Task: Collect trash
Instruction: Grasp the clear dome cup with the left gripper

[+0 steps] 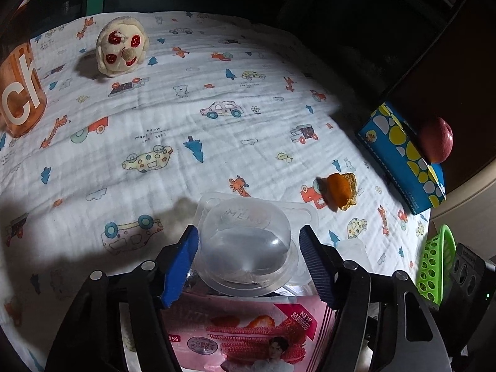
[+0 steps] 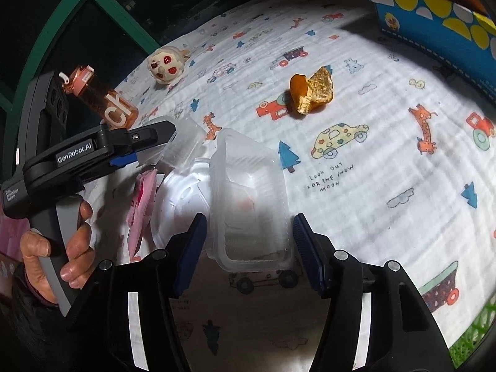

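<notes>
Surface: counter under cartoon-print cloth [image 1: 173,117] | left gripper [image 1: 249,257]: fingers apart, flanking clear domed cup [image 1: 245,245], dome-up atop pink snack wrapper [image 1: 248,331] | right gripper [image 2: 248,248]: fingers apart around clear rectangular tray [image 2: 251,204], empty, long axis pointing away | nearby: orange peel [image 2: 311,93], blue tissue box [image 1: 403,158], green basket [image 1: 434,263].

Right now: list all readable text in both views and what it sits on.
"GenRobot.AI": left gripper body.
"LOOK OUT FOR THE SNOW MOON": printed cloth.
"ch": orange bottle.
"NEW": pink snack wrapper; its other print is too small.
"MEN": embossed on clear plastic cup, partly legible.
</notes>
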A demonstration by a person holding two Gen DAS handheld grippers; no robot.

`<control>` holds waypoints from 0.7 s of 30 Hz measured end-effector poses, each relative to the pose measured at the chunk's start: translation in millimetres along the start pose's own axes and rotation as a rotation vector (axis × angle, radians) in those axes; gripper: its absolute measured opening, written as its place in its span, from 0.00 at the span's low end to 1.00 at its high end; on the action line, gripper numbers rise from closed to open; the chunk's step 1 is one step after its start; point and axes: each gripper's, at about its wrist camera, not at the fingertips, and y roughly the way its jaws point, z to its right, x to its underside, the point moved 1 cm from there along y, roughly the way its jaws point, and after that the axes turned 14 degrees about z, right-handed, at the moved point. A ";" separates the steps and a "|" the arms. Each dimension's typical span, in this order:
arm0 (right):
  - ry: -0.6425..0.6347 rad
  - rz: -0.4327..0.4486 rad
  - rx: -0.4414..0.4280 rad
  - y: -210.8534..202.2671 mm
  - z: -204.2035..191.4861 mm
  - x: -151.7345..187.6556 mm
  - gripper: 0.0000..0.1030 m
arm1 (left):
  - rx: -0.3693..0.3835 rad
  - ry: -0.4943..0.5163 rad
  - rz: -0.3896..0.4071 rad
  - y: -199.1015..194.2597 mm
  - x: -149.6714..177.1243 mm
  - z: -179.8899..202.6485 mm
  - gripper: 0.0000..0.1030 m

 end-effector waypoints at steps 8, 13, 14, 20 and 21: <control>-0.050 0.022 0.014 -8.3 -5.7 3.8 0.52 | -0.003 0.003 0.011 -2.3 -0.3 -0.2 0.57; -0.057 0.064 0.017 -27.1 -8.6 0.3 0.52 | 0.015 0.011 0.040 -17.9 -5.0 4.5 0.57; -0.057 0.073 0.018 -31.8 -8.2 -0.4 0.52 | 0.018 0.019 0.049 -22.5 -6.0 7.5 0.57; -0.046 0.126 0.040 -66.7 1.7 -3.4 0.52 | 0.054 0.049 0.087 -48.1 -9.1 29.7 0.57; -0.044 0.135 0.045 -72.1 3.9 -3.5 0.52 | 0.062 0.055 0.089 -51.4 -9.1 35.4 0.57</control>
